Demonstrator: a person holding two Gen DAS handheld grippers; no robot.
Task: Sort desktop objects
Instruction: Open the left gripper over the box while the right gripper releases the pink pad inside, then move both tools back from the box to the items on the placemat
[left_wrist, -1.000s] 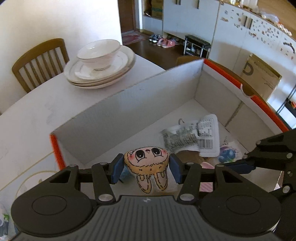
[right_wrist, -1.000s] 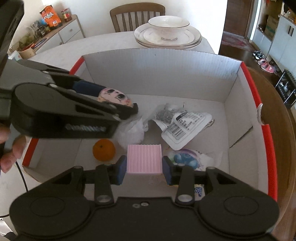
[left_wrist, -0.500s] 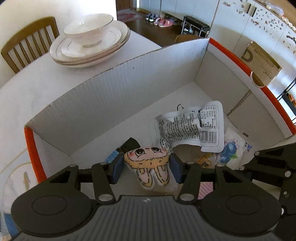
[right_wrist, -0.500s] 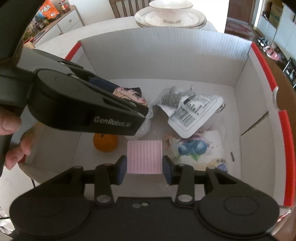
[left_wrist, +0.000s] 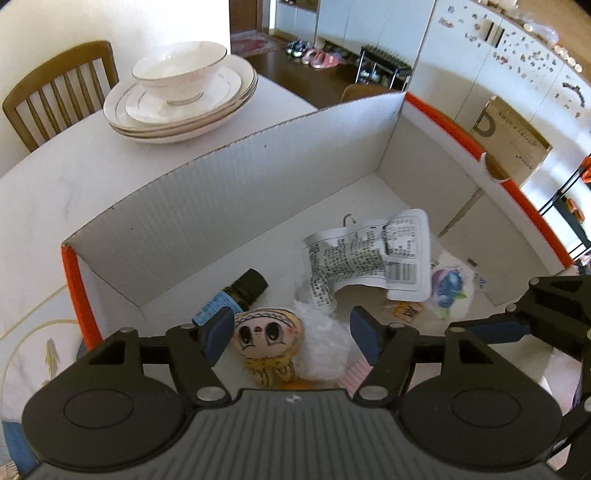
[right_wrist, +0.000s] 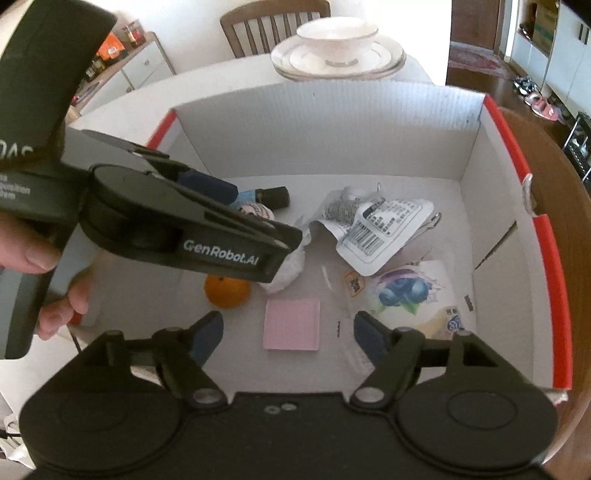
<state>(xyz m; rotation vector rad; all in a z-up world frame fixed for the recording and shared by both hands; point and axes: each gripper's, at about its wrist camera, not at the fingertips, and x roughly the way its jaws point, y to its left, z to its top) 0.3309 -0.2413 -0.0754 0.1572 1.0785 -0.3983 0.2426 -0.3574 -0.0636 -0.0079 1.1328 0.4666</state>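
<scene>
Left gripper (left_wrist: 291, 334) fingers spread wide, holding nothing; the plush doll (left_wrist: 266, 343) lies on the box floor between them, touching neither pad, face up. Right gripper (right_wrist: 288, 334) fingers also wide, empty; the pink pad (right_wrist: 291, 325) lies flat on the box floor between and just ahead of them, clear of both pads. All places relative to the cardboard box (right_wrist: 332, 140): white fluffy wad (left_wrist: 321, 350) inside, touching the doll's right side; dark bottle (left_wrist: 232, 295) with blue label inside, on its side near the left wall, just beyond the doll; orange (right_wrist: 226, 291) inside, near the left front corner, beside the pad; printed packet (right_wrist: 376, 229) with barcode inside, mid floor; blueberry sachet (right_wrist: 402, 291) inside, toward the right wall, just nearer than the packet. Plates with a bowl (left_wrist: 181, 99) stand on the table beyond the box's far wall, chair (left_wrist: 59, 92) behind them.
</scene>
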